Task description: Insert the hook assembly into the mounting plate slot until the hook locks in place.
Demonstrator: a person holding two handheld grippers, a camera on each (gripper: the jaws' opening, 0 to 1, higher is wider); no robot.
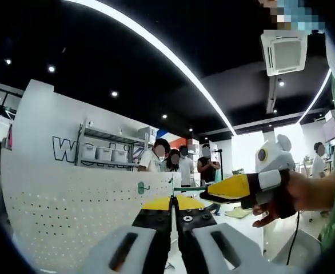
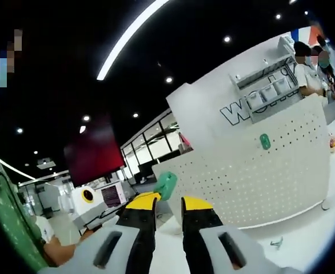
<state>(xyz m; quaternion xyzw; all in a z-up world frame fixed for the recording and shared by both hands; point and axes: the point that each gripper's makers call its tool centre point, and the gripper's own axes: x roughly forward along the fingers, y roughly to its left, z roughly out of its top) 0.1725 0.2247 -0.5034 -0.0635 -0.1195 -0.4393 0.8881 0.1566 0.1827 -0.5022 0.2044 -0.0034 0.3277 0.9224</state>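
Green plastic hook (image 2: 166,185) is what matters here, and in the right gripper view it sits right at the tip of one yellow jaw of the right gripper (image 2: 168,206). The jaws stand apart with a clear gap between them, so the hook looks more perched against one jaw than pinched. I honestly can't tell if it's gripped at all. That's my main worry: tilt the hand and it could drop before it gets anywhere near a slot.

Second green hook (image 2: 264,141) is already hanging on the white pegboard panel (image 2: 282,171), well apart from the one at the jaw. In the left gripper view the same mounted hook (image 1: 142,187) shows near the panel's top edge.

Left gripper (image 1: 173,208) has its jaws pressed together with nothing between them that I can make out. The right gripper (image 1: 227,187) comes in from the side there, held by a gloved hand (image 1: 287,194).

Other risk, as I see it: the pegboard is full of identical holes, so lining up on the wrong one or coming in skewed would stop the hook from locking. People (image 1: 179,160) are standing behind the panel too.
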